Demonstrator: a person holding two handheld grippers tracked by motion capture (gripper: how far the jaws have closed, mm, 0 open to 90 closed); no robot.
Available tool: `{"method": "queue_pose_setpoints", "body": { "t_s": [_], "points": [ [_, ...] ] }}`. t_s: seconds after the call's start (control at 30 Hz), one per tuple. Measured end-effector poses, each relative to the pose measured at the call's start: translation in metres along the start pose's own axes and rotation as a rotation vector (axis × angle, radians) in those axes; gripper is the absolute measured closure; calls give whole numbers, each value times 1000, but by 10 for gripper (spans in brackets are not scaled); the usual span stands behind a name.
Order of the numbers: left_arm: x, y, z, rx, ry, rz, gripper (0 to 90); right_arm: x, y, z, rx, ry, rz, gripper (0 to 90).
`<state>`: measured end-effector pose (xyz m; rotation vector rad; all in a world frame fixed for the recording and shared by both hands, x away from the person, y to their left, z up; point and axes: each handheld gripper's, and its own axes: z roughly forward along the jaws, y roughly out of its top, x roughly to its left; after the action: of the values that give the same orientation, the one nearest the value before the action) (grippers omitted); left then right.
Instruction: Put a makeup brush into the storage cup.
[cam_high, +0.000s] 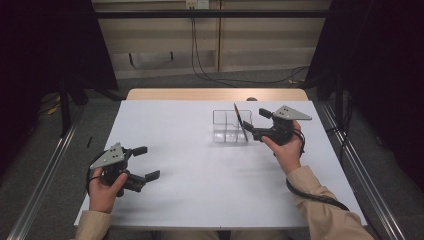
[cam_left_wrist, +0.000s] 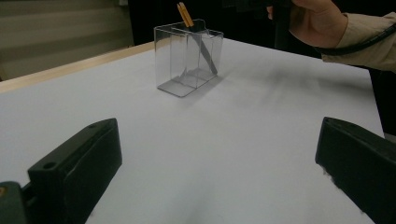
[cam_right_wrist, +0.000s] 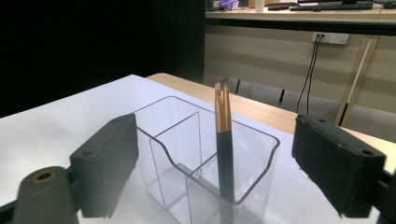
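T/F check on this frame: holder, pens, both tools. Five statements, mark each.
1. The clear holder stands upright on the white table. True.
2. The two black pens with gold ends lie flat on the table. False: they stand leaning in a compartment of the holder.
3. The right tool has its jaws apart beside the holder, with nothing clamped. True.
4. The left tool grips the holder. False: it rests well away from it, near the table's front left, jaws apart and empty.
5. The holder is full of pens. False: the other compartments look empty.
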<state>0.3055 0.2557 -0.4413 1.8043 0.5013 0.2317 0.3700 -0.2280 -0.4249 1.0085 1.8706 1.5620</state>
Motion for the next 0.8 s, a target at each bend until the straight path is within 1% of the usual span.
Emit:
{"method": "queue_pose_setpoints", "body": {
  "t_s": [0.23,0.37,0.43,0.7,0.8],
  "points": [
    [-1,-1,-1,2,3,-1,4,-3,-2,-8,3,-6,-3,125],
    [-1,-1,-2,-1,4,-5,4,-3,-3,-11,4,-3,-2,117],
    [-1,-1,-3,1,6,-1,4,-3,-3,-12,9,-1,-5,110],
    [0,-1,-2,0,-2,-3,4,-5,-5,-18,13,-2,-4,84],
    [0,-1,-1,0,-3,-2,4,-6,-5,-21,15,1,-15,79]
  ]
}}
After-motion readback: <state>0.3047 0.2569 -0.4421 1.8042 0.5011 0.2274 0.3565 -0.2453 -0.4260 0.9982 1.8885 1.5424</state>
